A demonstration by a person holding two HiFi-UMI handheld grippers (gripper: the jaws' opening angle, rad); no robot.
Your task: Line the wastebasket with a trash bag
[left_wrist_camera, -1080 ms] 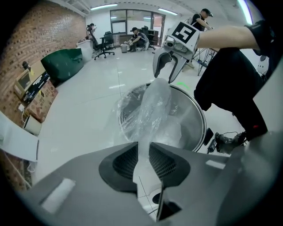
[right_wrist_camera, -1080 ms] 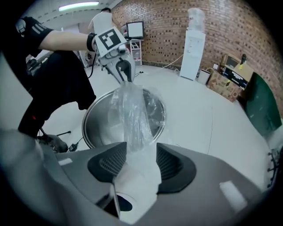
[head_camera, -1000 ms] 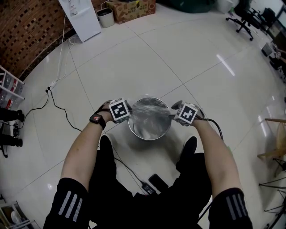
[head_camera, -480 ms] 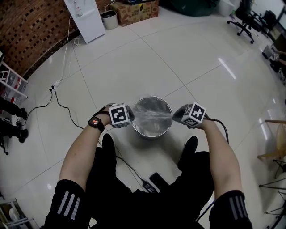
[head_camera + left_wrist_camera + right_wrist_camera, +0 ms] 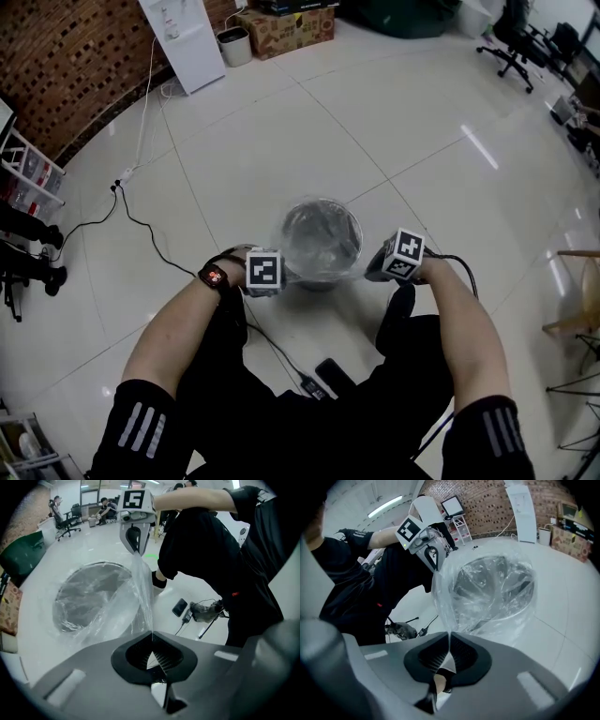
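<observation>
Risk: thin trash bag film may tear or slip free if pulled harder. Left tongs and right tongs each pinch its edge, stretched taut beside the wastebasket on the floor. The basket could tip. No readable writing; cube markers show patterns only.

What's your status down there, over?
Left gripper and right gripper both shut on clear plastic trash bag. Bag drapes round metal wastebasket, edge taut between them. Black floor cable by feet, not blocking.
</observation>
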